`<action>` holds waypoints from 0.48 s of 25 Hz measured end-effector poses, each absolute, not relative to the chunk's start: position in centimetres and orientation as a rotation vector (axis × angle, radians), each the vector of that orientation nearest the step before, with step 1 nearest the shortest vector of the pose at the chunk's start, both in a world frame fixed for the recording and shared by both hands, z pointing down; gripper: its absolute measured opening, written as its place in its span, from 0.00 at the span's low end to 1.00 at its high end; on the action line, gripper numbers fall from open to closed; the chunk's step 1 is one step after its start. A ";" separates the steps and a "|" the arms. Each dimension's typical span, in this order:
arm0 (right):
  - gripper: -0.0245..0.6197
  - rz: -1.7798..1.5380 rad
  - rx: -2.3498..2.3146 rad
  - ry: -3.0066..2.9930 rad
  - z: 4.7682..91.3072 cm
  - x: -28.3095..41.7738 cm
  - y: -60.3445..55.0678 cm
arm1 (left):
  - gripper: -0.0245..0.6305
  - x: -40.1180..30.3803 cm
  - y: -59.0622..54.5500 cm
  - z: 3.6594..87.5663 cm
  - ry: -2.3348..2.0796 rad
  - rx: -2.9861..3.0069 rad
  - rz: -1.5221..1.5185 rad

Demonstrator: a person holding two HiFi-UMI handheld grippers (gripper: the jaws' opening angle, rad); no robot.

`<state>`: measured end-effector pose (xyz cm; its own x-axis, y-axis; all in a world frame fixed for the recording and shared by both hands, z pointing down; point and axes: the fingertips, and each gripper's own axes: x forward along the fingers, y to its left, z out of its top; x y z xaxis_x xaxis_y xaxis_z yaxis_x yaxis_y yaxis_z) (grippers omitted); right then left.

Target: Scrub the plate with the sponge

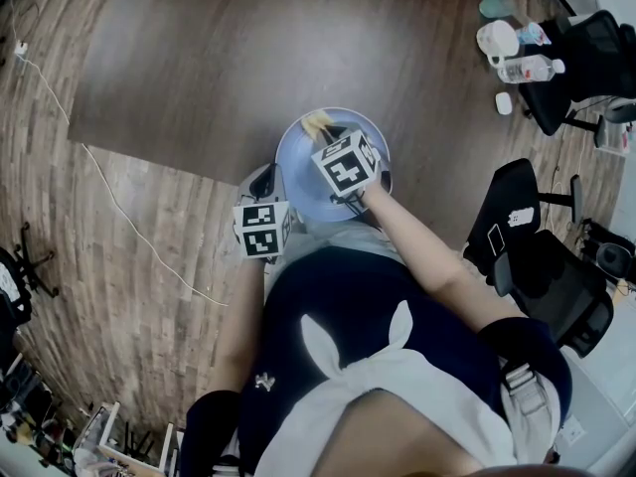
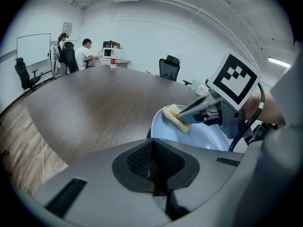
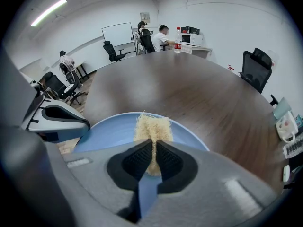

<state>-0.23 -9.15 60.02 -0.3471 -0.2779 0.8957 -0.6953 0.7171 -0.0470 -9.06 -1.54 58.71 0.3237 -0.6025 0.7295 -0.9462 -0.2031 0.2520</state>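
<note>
The plate (image 1: pixel 298 172) is light blue, the sponge (image 3: pixel 152 126) pale yellow and fuzzy, and the worktop (image 1: pixel 199 58) dark brown with a wood grain. The left gripper (image 2: pixel 154 167) and right gripper (image 3: pixel 152 150) are grey, their fingers (image 3: pixel 135 162) faced in black ribbed lining, and each carries a cube of black-and-white square markers. The floor (image 1: pixel 129 266) is lighter brown planking.

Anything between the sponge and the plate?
Nothing visible. The right gripper is shut on the sponge, which sits at the far rim of the plate. The left gripper clamps the near rim, apart from the sponge.
</note>
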 end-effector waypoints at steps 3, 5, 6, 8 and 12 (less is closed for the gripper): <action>0.08 0.525 0.742 -1.934 60.0 -0.5 -9.0 | 0.05 -9.1 -1.6 58.7 -1.365 1.909 0.641; 0.08 0.523 0.735 -1.939 60.0 -0.8 -8.9 | 0.05 -9.1 -1.6 58.7 -1.367 1.910 0.642; 0.08 0.522 0.731 -1.942 60.0 -0.9 -8.8 | 0.05 -9.1 -1.6 58.8 -1.368 1.909 0.642; 0.08 0.520 0.721 -1.948 60.0 -1.1 -8.6 | 0.05 -9.0 -1.6 58.8 -1.369 1.907 0.642; 0.08 0.510 0.692 -1.960 60.0 -1.7 -8.2 | 0.05 -9.0 -1.6 58.8 -1.370 1.902 0.645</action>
